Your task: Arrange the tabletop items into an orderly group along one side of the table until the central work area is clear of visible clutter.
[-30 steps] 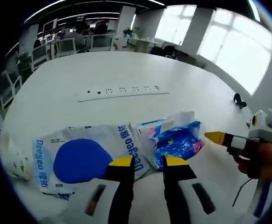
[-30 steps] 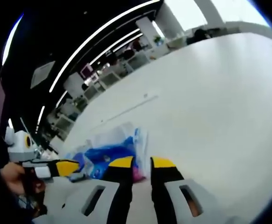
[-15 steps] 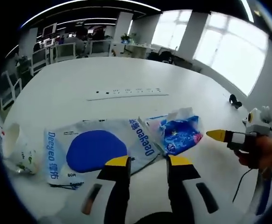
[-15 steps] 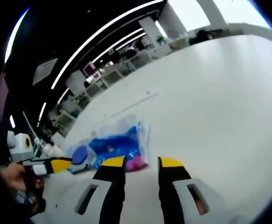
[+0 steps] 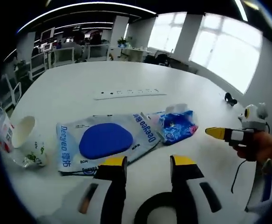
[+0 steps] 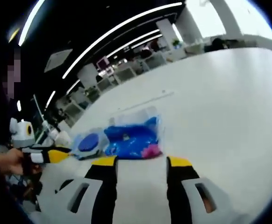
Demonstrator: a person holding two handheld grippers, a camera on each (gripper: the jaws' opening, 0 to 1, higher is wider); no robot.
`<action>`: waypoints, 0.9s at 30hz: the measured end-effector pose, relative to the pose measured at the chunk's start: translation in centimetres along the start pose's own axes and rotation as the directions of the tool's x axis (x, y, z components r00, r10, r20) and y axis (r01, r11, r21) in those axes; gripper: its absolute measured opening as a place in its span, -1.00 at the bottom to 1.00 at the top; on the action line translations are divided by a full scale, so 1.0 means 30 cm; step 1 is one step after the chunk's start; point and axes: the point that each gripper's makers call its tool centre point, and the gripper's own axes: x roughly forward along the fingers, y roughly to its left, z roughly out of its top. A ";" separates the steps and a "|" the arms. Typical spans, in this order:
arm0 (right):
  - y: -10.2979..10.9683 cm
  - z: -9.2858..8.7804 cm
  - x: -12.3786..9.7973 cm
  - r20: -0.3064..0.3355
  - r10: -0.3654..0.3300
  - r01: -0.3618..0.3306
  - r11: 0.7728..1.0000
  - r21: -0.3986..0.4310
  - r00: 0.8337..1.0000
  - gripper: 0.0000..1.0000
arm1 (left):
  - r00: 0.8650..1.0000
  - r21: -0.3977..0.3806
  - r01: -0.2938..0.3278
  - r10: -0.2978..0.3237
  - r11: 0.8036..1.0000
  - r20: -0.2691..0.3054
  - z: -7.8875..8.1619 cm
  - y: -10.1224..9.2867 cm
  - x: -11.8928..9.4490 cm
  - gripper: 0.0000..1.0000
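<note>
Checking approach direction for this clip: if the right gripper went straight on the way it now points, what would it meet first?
Probably the blue tissue pack, which lies on the white table just beyond the right gripper, in line with its open fingers. Depth is unclear, so treat this as likely.

Bright window glare, dim ceiling, fisheye-warped soft edges.

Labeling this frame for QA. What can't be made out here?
- Small dark thing at the far table edge, left gripper view: too small to identify.
- Cup, left gripper view: inside hidden by its wall; carton beside it cut by the view's edge.
- Blue pack, right gripper view: print blurred.
- White bag: underside hidden against the table.
</note>
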 end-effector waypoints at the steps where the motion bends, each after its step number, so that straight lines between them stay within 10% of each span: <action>1: 0.009 -0.005 -0.005 0.000 0.006 -0.006 1.000 -0.005 1.000 -0.19 | 1.000 0.001 0.002 -0.002 1.000 0.001 -0.005 -0.002 -0.007 -0.23; 27: 0.248 -0.111 -0.119 -0.060 0.166 -0.174 0.969 -0.177 0.984 0.47 | 0.995 -0.107 -0.081 0.086 0.991 0.049 -0.206 0.025 -0.283 0.09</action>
